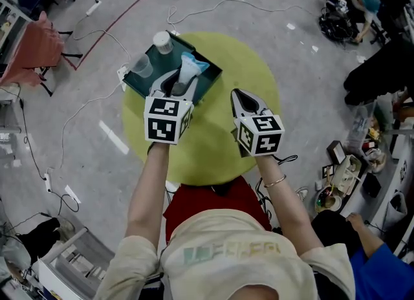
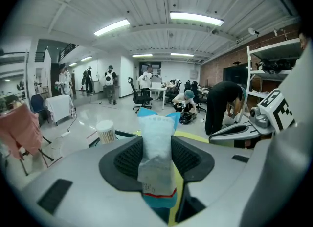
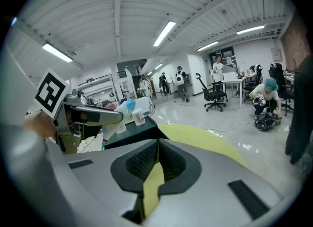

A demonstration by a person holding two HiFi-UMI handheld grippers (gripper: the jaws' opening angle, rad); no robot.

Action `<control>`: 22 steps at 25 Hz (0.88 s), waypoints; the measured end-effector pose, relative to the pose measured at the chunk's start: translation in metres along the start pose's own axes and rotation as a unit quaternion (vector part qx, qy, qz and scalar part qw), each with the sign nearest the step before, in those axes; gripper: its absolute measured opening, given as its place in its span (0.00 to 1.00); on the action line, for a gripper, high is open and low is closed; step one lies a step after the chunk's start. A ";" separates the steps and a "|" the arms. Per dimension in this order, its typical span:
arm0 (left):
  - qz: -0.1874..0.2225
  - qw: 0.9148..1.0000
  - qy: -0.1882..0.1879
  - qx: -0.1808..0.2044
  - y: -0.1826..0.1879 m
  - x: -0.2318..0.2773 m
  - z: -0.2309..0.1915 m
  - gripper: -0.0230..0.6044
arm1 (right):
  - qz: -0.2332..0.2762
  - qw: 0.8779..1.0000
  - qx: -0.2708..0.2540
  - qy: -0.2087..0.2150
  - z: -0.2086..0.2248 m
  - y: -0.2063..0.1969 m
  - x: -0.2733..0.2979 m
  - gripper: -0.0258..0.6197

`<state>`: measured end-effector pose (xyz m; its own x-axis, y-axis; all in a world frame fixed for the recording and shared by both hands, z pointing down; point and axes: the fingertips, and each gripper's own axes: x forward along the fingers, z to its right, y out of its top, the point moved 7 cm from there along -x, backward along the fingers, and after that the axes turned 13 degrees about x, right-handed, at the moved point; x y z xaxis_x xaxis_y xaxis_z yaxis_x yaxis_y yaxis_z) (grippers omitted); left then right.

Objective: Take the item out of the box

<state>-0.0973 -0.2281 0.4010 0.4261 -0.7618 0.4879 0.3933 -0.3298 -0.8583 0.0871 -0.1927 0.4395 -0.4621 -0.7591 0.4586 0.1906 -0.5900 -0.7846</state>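
Even bright light from ceiling strip lamps (image 2: pixel 195 18); soft shadows, fisheye bending, dark corners.

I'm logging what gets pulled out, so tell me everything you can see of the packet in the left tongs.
The packet is a slim, soft plastic pouch with a frosted white body, blue at both ends, and a red stripe with unreadable print near the bottom. It stands upright between the jaws of the left tongs, whose pads press its sides, and its flared blue top pokes past them. In the head view it overlaps the dark green box; whether it has cleared the rim is unclear.
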 end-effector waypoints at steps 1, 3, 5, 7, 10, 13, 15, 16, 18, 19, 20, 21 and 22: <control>0.003 1.000 0.002 -0.001 0.000 -0.004 0.000 0.34 | 0.003 1.000 0.001 -0.001 -0.001 0.001 -0.002 0.10; 0.007 1.000 0.004 -0.004 0.000 -0.011 0.000 0.34 | 0.008 1.000 0.003 -0.002 -0.003 0.002 -0.006 0.10; 0.012 1.000 0.005 -0.010 -0.001 -0.019 0.001 0.34 | 0.013 1.000 0.001 -0.003 -0.005 0.004 -0.009 0.10; 0.018 1.000 0.009 -0.014 -0.003 -0.026 0.001 0.34 | 0.018 1.000 0.000 -0.003 -0.008 0.004 -0.013 0.10; 0.025 0.999 0.018 -0.018 -0.006 -0.037 0.001 0.34 | 0.024 1.000 -0.001 -0.004 -0.013 0.004 -0.019 0.10; 0.029 0.999 0.023 -0.024 -0.009 -0.046 -0.002 0.34 | 0.029 1.000 -0.002 -0.004 -0.019 0.004 -0.023 0.10; 0.034 0.999 0.023 -0.030 -0.012 -0.053 -0.002 0.34 | 0.032 0.999 -0.004 -0.004 -0.025 0.004 -0.026 0.10; 0.037 0.998 0.023 -0.034 -0.012 -0.056 -0.003 0.34 | 0.034 0.999 -0.006 -0.003 -0.027 0.004 -0.027 0.10; 0.043 0.998 0.023 -0.041 -0.013 -0.063 -0.003 0.34 | 0.038 0.999 -0.009 -0.003 -0.032 0.004 -0.031 0.10; 0.047 0.998 0.023 -0.044 -0.014 -0.066 -0.002 0.34 | 0.040 0.999 -0.011 -0.002 -0.035 0.003 -0.033 0.10; 0.050 0.997 0.023 -0.045 -0.014 -0.070 -0.002 0.34 | 0.042 0.999 -0.012 -0.002 -0.037 0.003 -0.034 0.10; 0.053 0.997 0.023 -0.046 -0.015 -0.073 -0.002 0.34 | 0.044 0.999 -0.014 -0.002 -0.040 0.002 -0.036 0.10; 0.056 0.997 0.024 -0.047 -0.015 -0.077 -0.002 0.34 | 0.046 0.999 -0.015 -0.002 -0.043 0.002 -0.037 0.10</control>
<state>-0.1377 -0.1656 0.3760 0.4234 -0.8214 0.3820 0.2658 -0.2905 -0.9192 0.0678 -0.1538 0.4030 -0.4412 -0.8104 0.3856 0.2052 -0.5094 -0.8357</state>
